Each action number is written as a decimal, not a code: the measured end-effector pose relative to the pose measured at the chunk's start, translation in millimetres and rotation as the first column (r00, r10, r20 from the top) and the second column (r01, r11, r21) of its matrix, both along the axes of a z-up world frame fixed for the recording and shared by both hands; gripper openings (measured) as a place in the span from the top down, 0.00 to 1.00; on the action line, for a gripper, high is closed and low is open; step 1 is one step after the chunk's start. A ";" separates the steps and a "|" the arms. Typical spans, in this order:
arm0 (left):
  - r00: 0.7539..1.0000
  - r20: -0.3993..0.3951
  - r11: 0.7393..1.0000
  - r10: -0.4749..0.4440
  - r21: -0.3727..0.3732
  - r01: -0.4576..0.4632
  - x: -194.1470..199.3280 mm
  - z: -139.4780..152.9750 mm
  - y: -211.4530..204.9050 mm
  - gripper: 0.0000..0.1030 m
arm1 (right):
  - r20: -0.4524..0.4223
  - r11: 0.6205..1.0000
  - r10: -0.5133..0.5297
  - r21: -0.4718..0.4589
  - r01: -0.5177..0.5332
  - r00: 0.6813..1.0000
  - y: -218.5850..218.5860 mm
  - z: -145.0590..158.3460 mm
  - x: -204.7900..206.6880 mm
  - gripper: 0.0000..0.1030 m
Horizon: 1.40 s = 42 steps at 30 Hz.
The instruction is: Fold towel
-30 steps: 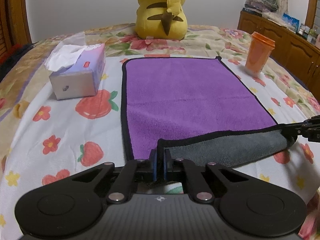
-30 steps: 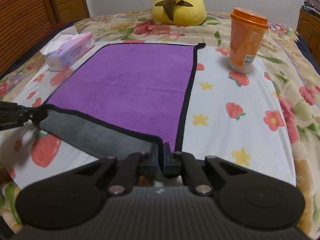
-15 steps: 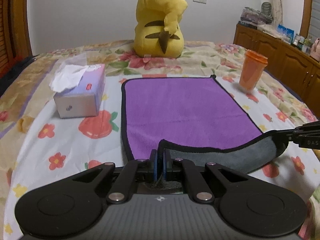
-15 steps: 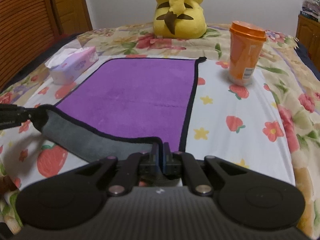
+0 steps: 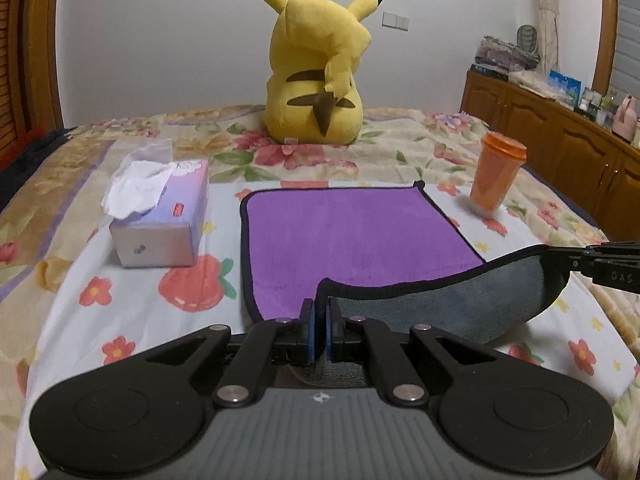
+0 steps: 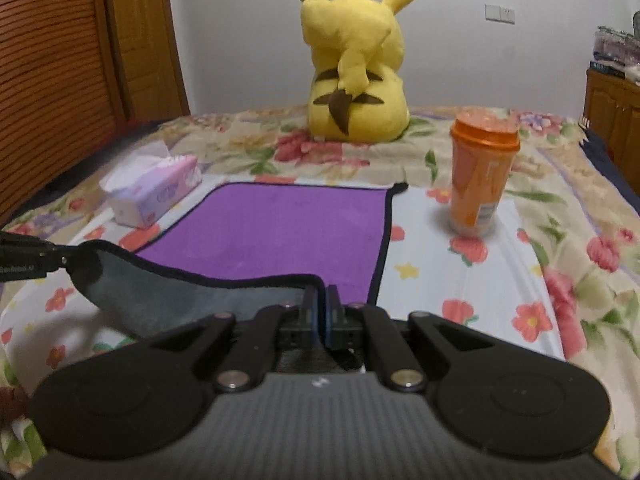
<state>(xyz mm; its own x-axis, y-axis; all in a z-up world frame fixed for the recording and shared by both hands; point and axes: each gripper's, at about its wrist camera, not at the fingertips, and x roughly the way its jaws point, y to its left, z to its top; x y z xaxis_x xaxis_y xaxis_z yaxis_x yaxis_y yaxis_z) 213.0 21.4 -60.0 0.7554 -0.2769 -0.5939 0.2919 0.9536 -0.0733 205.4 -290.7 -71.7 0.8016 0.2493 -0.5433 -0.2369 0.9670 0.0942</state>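
Hanging towel between both grippers

Everything sits on a bed with a flowery strawberry-print cover. Purple towel lies flat in the middle, tissue box just left of it, orange cup to the right, yellow plush at the far end.

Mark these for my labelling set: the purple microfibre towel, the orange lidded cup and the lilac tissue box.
purple microfibre towel [image 5: 352, 236], left wrist view, flat purple middle.
orange lidded cup [image 6: 478, 184], right wrist view, side wall below lid.
lilac tissue box [image 5: 154, 240], left wrist view, near end face.
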 end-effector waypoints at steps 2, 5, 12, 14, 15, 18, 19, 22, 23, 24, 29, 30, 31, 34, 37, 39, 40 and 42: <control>1.000 0.009 1.000 -0.003 0.001 0.003 1.0 2.3 -0.4 0.94 | 0.010 1.000 0.000 0.000 0.000 1.000 -0.4 0.2 2.2 0.96; 1.000 0.025 1.000 -0.003 0.006 0.003 4.0 5.0 -0.6 0.94 | 0.015 1.000 0.005 -0.002 -0.005 1.000 0.0 -0.1 5.5 0.96; 0.998 0.060 1.000 -0.010 0.001 0.010 12.7 12.8 -1.6 0.94 | 0.040 1.000 0.015 -0.022 -0.014 0.999 3.7 -0.3 10.9 0.96; 0.997 0.073 1.000 -0.008 0.001 0.008 15.0 14.4 -2.3 0.94 | 0.047 0.999 0.020 -0.026 -0.018 0.999 4.0 -0.8 13.8 0.96; 0.997 0.078 1.000 -0.008 0.002 0.008 16.2 14.8 -2.9 0.94 | 0.051 0.999 0.021 -0.028 -0.019 0.998 4.3 -1.3 15.0 0.96; 0.996 0.084 1.000 -0.012 0.014 0.010 20.5 15.0 -5.1 0.94 | 0.056 0.999 0.024 -0.036 -0.022 0.998 4.5 -4.7 20.6 0.96; 0.996 0.084 1.000 -0.012 0.017 0.011 22.4 14.7 -5.6 0.94 | 0.056 0.999 0.025 -0.037 -0.022 0.998 4.1 -6.0 22.6 0.96; 0.997 0.082 1.000 -0.011 0.021 0.009 27.4 12.8 -6.1 0.94 | 0.048 1.000 0.017 -0.014 -0.016 0.999 1.3 -9.2 29.7 0.96; 0.997 0.081 1.000 -0.009 0.023 0.007 29.9 12.0 -6.3 0.94 | 0.043 1.000 0.009 -0.005 -0.009 0.999 0.1 -10.3 33.1 0.96; 0.997 0.081 1.000 -0.008 0.024 0.006 32.3 11.1 -6.5 0.94 | 0.041 1.000 0.003 -0.001 -0.003 0.999 -0.5 -11.2 35.3 0.96; 0.995 0.099 0.999 -0.003 0.048 -0.002 44.3 8.3 -9.6 0.94 | 0.048 1.000 -0.013 0.015 0.012 0.999 -3.0 -13.3 45.1 0.96; 0.994 0.105 0.999 -0.003 0.051 -0.002 46.7 8.3 -9.6 0.94 | 0.051 1.000 -0.014 0.013 0.013 0.999 -2.9 -13.1 46.6 0.96; 0.995 0.104 0.999 -0.005 0.049 0.000 48.8 8.4 -9.2 0.94 | 0.055 1.000 -0.015 0.010 0.015 0.998 -2.9 -12.4 49.3 0.96; 0.994 0.106 0.999 0.000 0.044 -0.004 57.3 9.1 -7.9 0.94 | 0.069 1.000 -0.010 0.014 0.009 0.998 -2.4 -10.6 55.3 0.96; 0.994 0.112 0.999 -0.002 0.044 -0.003 65.3 10.6 -7.9 0.94 | 0.080 1.000 -0.001 0.013 0.000 0.997 -1.7 -9.9 61.2 0.96; 0.993 0.119 0.999 -0.002 0.048 -0.004 70.3 11.4 -9.3 0.94 | 0.085 1.000 0.007 0.011 -0.008 0.996 -1.3 -9.3 65.0 0.96; 0.993 0.121 0.999 -0.002 0.049 -0.003 73.0 11.9 -9.9 0.94 | 0.088 1.000 0.012 0.010 -0.013 0.996 -1.1 -8.9 66.9 0.96; 0.992 0.125 0.999 -0.007 0.051 0.000 77.4 13.0 -11.3 0.94 | 0.095 1.000 0.022 0.004 -0.023 0.995 -0.4 -8.1 71.2 0.96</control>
